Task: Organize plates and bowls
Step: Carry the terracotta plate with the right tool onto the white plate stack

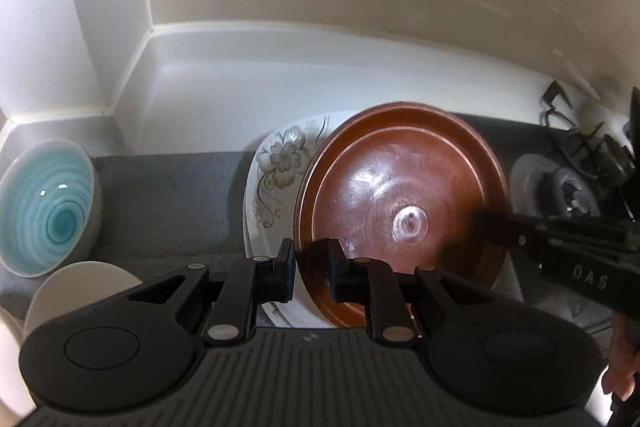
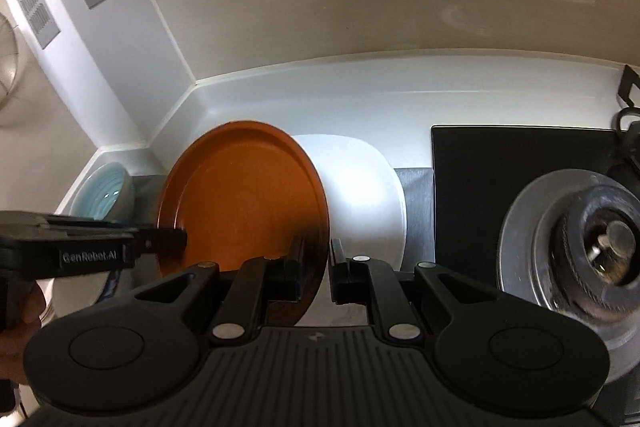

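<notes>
A brown-orange round plate (image 1: 400,179) (image 2: 240,195) is held tilted above a white plate with a grey flower pattern (image 1: 276,167) (image 2: 360,195). My left gripper (image 1: 310,259) is shut on the brown plate's near left rim, and in the right wrist view the left gripper (image 2: 180,239) comes in from the left edge. My right gripper (image 2: 316,259) is shut on the opposite rim, and in the left wrist view the right gripper (image 1: 486,223) reaches in from the right. A teal-glazed bowl (image 1: 48,203) (image 2: 106,191) stands at the far left on the grey mat (image 1: 168,195).
A small pale dish (image 1: 80,287) sits near the teal bowl. A gas burner (image 1: 560,187) (image 2: 580,239) on a black hob (image 2: 500,179) lies to the right. White walls form a corner behind the counter. A hand (image 1: 624,367) holds the right gripper.
</notes>
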A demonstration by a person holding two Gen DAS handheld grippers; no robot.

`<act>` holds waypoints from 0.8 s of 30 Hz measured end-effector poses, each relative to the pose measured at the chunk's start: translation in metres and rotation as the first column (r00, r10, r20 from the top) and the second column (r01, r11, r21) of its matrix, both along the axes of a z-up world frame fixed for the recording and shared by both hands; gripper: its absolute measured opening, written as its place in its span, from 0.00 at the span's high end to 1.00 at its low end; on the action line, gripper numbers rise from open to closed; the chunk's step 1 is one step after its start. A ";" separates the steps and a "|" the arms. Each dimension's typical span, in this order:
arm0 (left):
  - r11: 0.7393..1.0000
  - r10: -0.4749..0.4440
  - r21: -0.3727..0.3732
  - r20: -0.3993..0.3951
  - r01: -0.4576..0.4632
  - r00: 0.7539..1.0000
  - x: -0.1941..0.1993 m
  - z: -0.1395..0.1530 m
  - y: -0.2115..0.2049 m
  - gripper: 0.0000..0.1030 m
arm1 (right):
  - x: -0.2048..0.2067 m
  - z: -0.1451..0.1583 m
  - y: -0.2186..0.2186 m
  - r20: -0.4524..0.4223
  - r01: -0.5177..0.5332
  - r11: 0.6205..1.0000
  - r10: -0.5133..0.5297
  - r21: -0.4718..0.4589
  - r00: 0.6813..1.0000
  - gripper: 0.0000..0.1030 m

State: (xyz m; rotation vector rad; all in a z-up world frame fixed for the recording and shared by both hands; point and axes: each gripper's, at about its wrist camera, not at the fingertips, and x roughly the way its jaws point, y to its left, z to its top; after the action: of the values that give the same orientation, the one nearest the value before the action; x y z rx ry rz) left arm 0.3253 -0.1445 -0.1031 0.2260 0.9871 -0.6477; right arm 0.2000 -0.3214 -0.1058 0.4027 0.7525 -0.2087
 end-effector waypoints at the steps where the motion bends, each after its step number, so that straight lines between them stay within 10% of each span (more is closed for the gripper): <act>1: 1.000 0.003 0.007 -0.006 -0.003 1.000 0.001 -0.004 -0.001 0.82 | 0.004 -0.003 -0.003 -0.003 -0.001 1.000 0.001 0.001 1.000 0.87; 24: 0.998 0.003 0.057 -0.034 -0.001 0.999 0.023 -0.026 -0.022 0.82 | 0.037 -0.040 -0.024 -0.056 -0.009 1.000 0.009 0.003 0.998 0.87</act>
State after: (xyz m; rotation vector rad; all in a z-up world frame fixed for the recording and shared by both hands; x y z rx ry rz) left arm 0.3482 -0.1662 -0.1290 0.2652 1.0395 -0.6234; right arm 0.2368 -0.3455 -0.1459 0.3971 0.8091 -0.2115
